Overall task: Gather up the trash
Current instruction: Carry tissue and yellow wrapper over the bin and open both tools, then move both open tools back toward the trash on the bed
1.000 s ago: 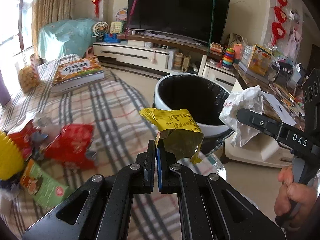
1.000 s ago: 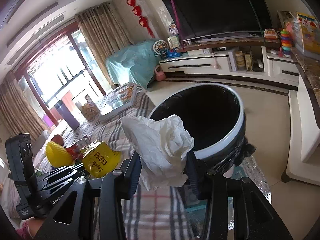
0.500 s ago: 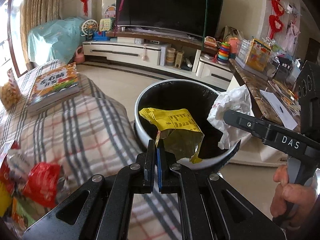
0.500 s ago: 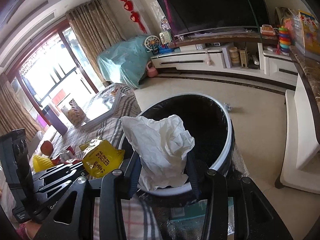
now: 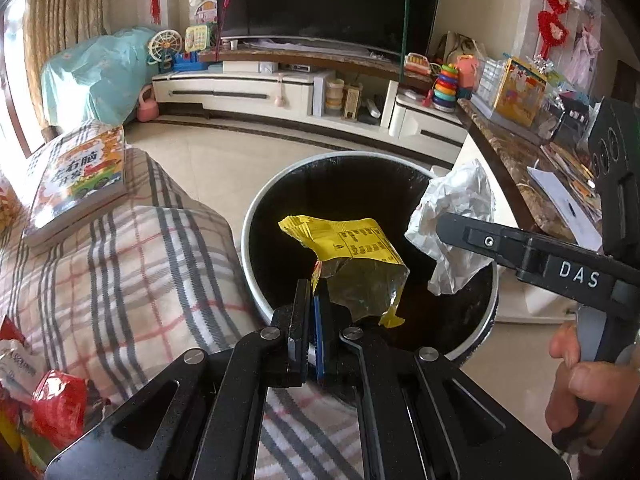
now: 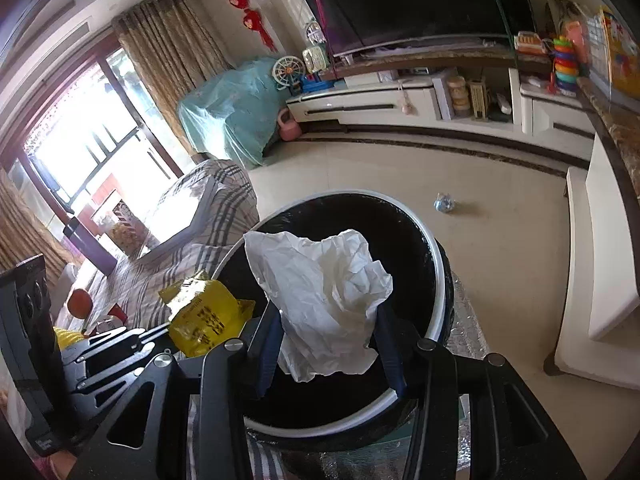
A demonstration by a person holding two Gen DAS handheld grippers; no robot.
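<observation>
My left gripper [image 5: 314,300] is shut on a yellow snack wrapper [image 5: 352,256] and holds it over the mouth of a round trash bin [image 5: 256,280] with a white rim and black liner. My right gripper [image 6: 328,332] is shut on a crumpled white paper [image 6: 320,288] and holds it above the same bin [image 6: 438,280]. The white paper [image 5: 456,208] and right gripper also show at the right of the left wrist view. The yellow wrapper [image 6: 204,312] shows at the left of the right wrist view.
A plaid-covered table [image 5: 132,264] lies left of the bin with a children's book [image 5: 76,176] and red snack packets [image 5: 60,404]. A TV stand [image 5: 248,92] runs along the far wall. A marble counter [image 5: 520,164] stands at right. A small crumpled scrap [image 6: 444,203] lies on the floor.
Both grippers moved forward from above the table toward the bin, and now hold their trash over its opening. Both stayed shut.
</observation>
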